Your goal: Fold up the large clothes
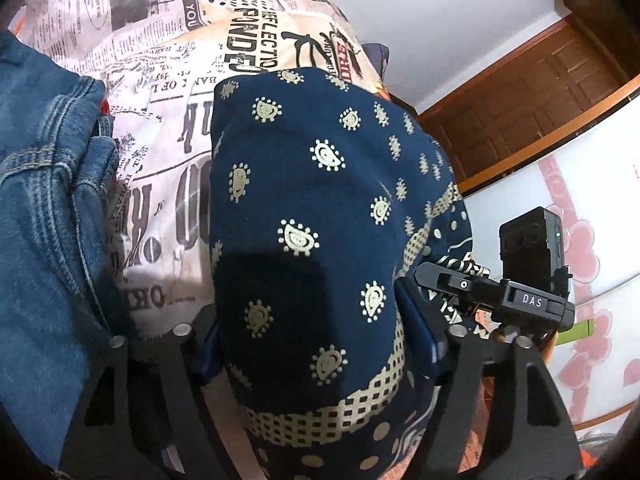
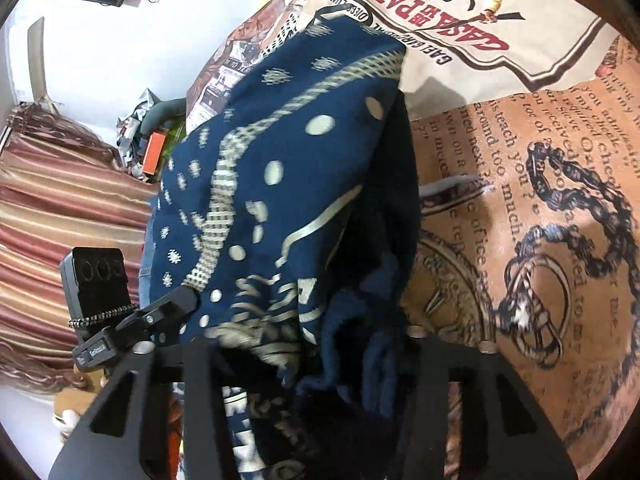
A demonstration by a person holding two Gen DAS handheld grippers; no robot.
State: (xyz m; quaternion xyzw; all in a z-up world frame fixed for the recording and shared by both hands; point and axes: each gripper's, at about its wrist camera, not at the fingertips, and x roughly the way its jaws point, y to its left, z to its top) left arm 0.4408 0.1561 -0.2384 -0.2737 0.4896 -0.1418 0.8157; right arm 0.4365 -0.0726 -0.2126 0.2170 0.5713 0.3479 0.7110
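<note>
A large navy garment with a cream paisley and checked-band print (image 1: 316,216) hangs between both grippers above a bed. My left gripper (image 1: 316,344) is shut on the garment's edge; the cloth covers its fingertips. My right gripper (image 2: 316,356) is shut on another bunched part of the same garment (image 2: 280,184), with cloth draped over its fingers. The right gripper and its camera block show in the left wrist view (image 1: 496,292); the left gripper shows in the right wrist view (image 2: 132,320).
The bed is covered by a newspaper-print sheet (image 1: 168,80) (image 2: 540,160). Blue denim jeans (image 1: 44,200) lie at the left. A wooden door (image 1: 532,104), striped curtains (image 2: 60,208) and clutter by the wall (image 2: 152,140) surround the bed.
</note>
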